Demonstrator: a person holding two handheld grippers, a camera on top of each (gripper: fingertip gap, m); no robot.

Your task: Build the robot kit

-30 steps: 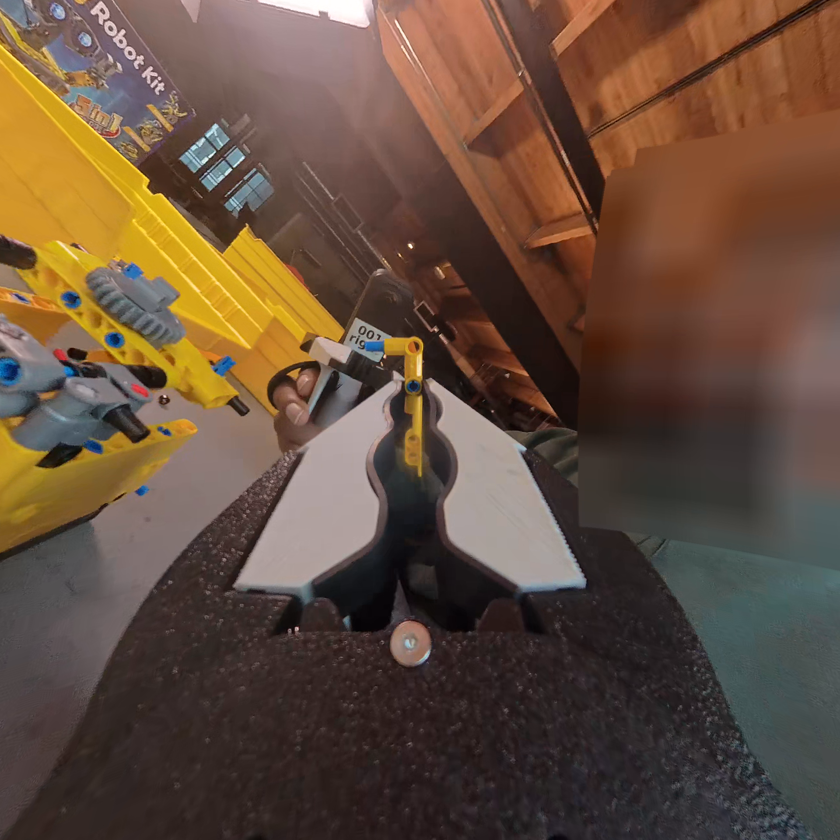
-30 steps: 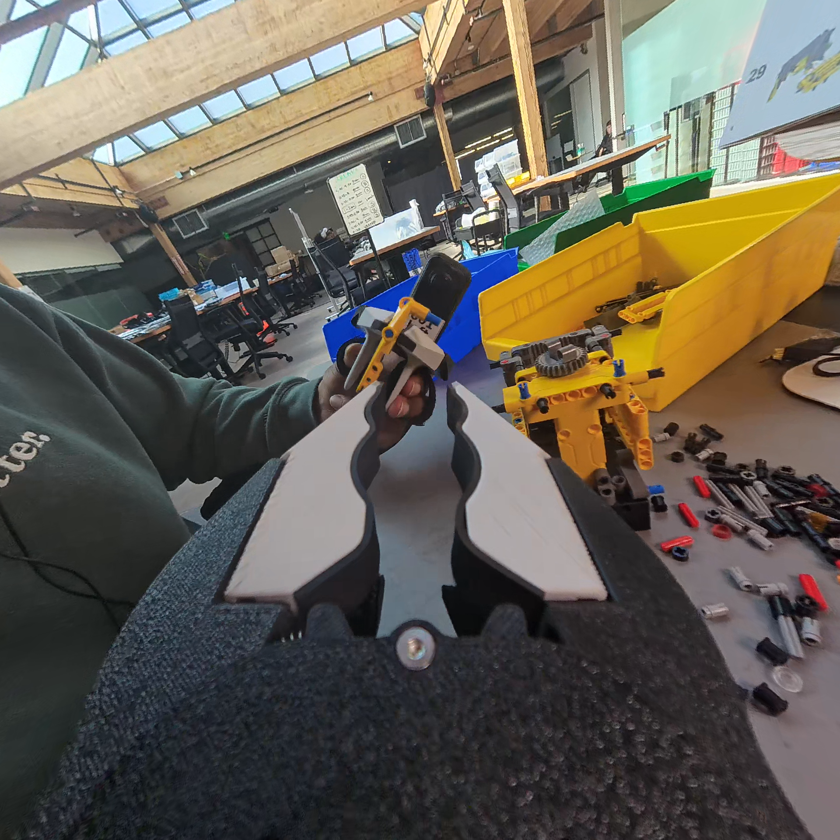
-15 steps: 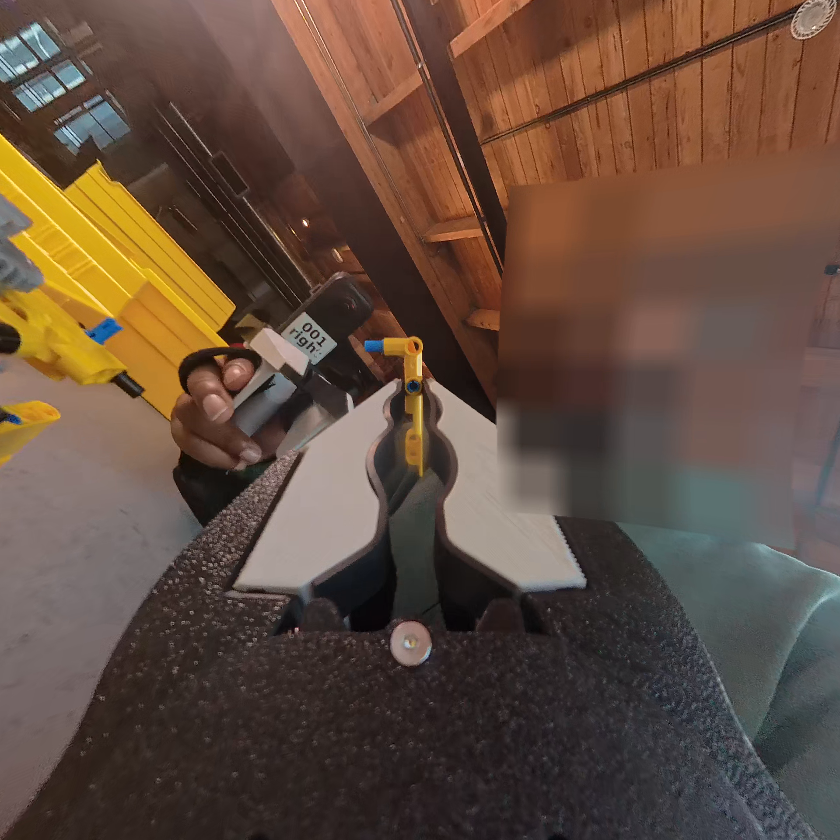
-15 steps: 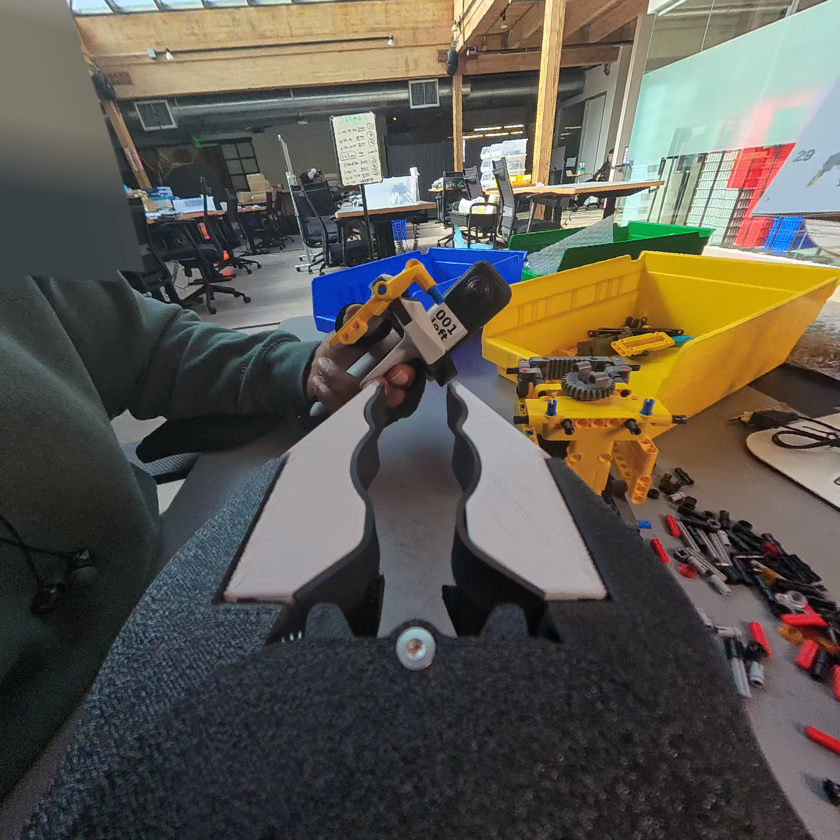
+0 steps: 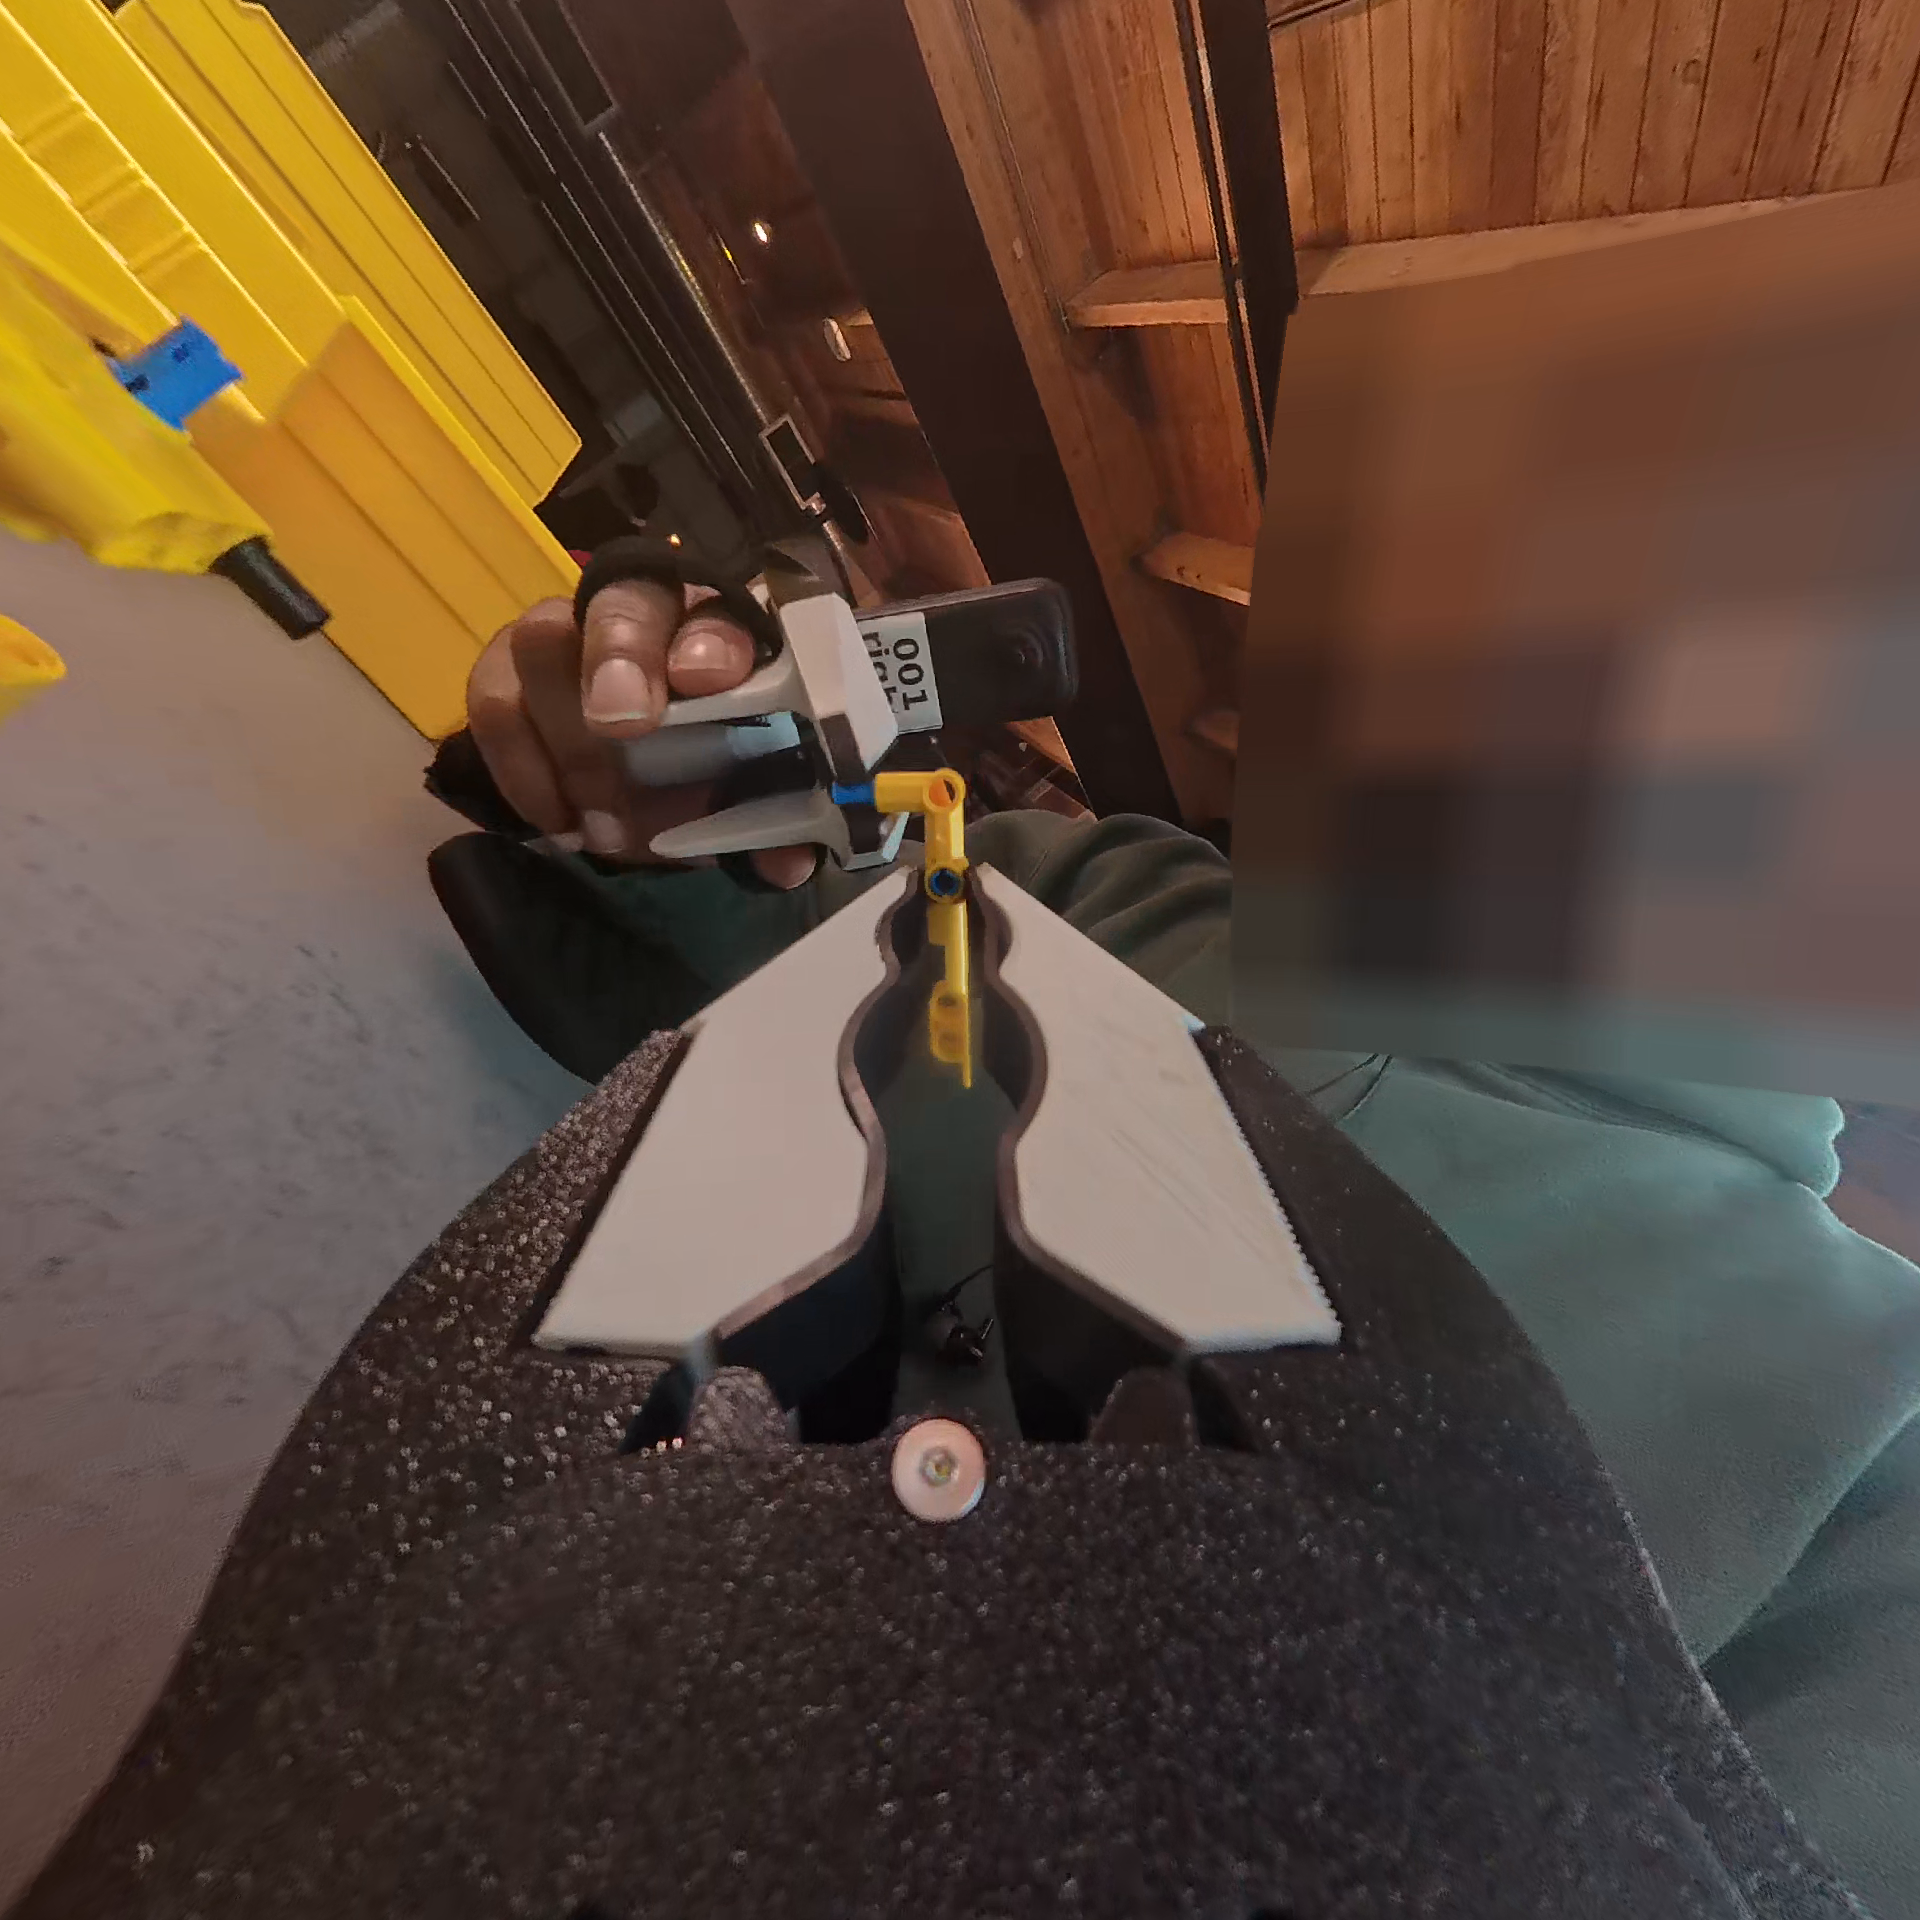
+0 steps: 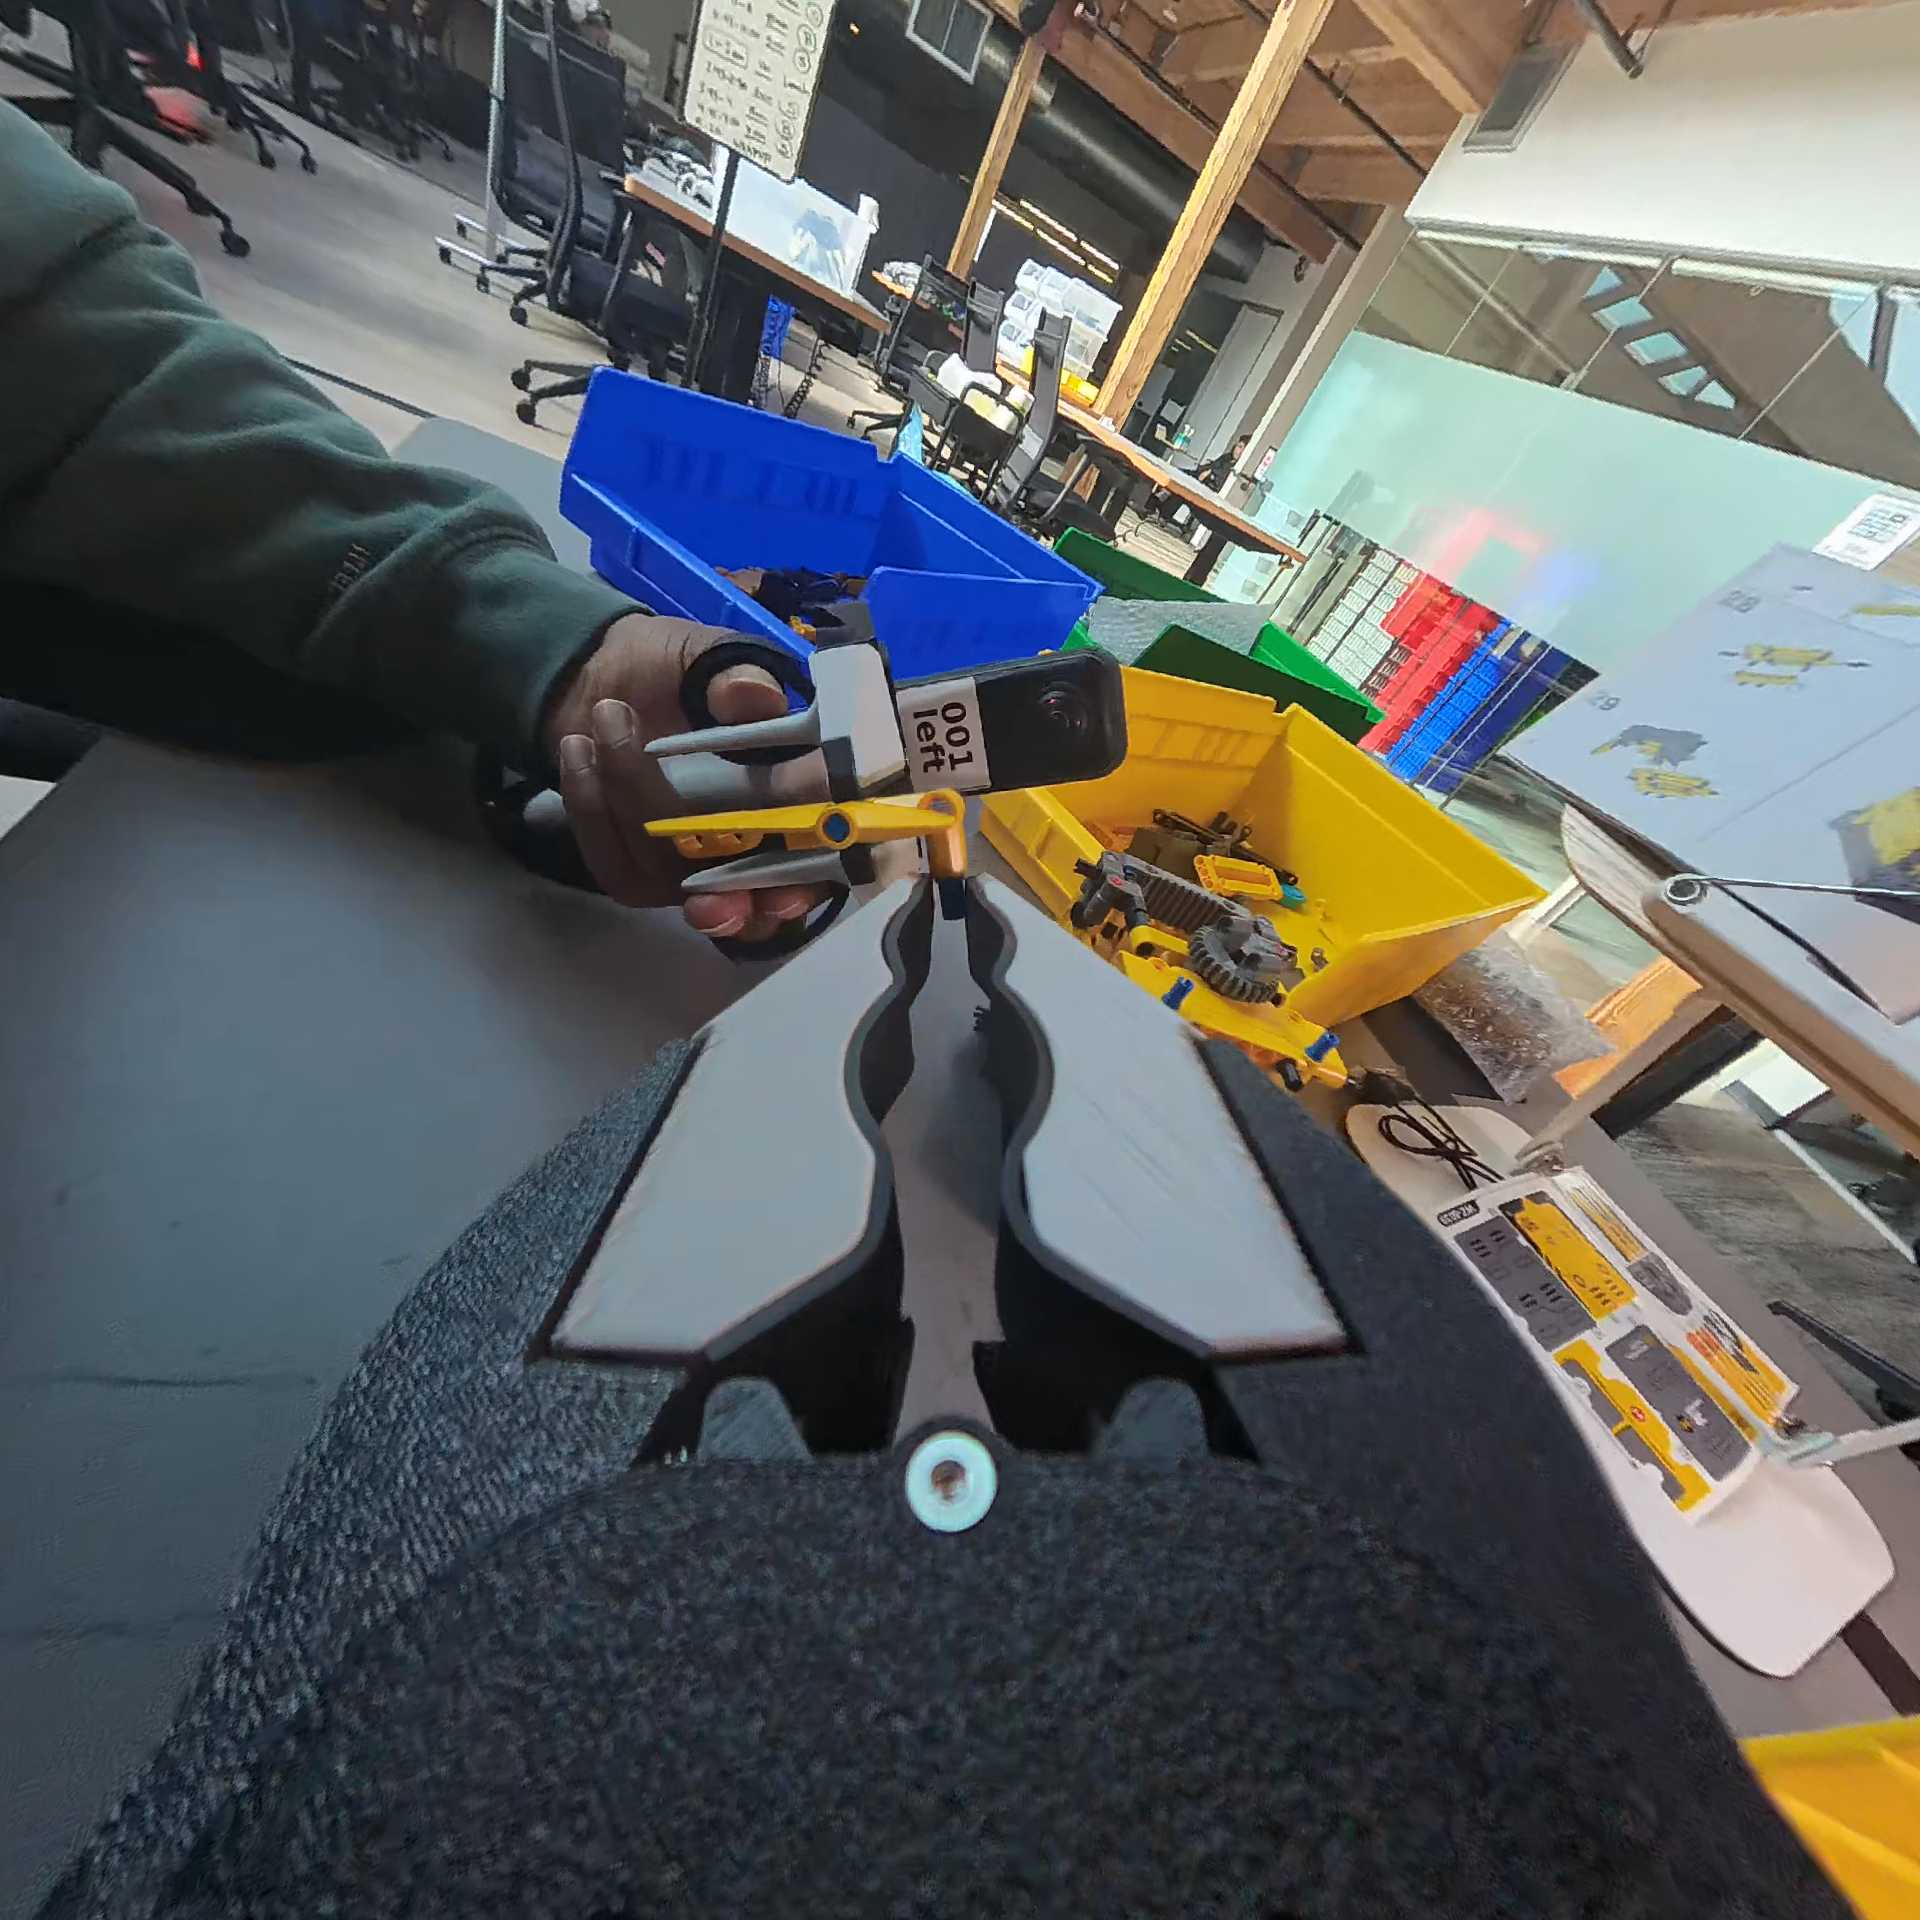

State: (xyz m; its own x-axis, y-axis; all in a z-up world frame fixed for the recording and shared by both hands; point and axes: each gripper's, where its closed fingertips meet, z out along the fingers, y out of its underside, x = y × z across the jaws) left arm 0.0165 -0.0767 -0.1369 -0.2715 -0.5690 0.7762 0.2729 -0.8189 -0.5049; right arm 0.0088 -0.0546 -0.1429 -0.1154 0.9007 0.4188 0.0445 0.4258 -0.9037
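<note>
Left gripper: mine, jaws pinched nearly together at the tips, clamped on a thin piece, tips pointing toward my chest. Left hand: fingers through the black loops, green sleeve to the wrist. Right gripper: jaws narrowed to a slim gap, tips meeting the left gripper's at right angles. Right hand: wrapped round its handle.

surface: flat grey matte table | 12 o'clock: blue plastic bin | 1 o'clock: yellow plastic bin, yellow toy brick assembly before it | 4 o'clock: white oval board
</note>
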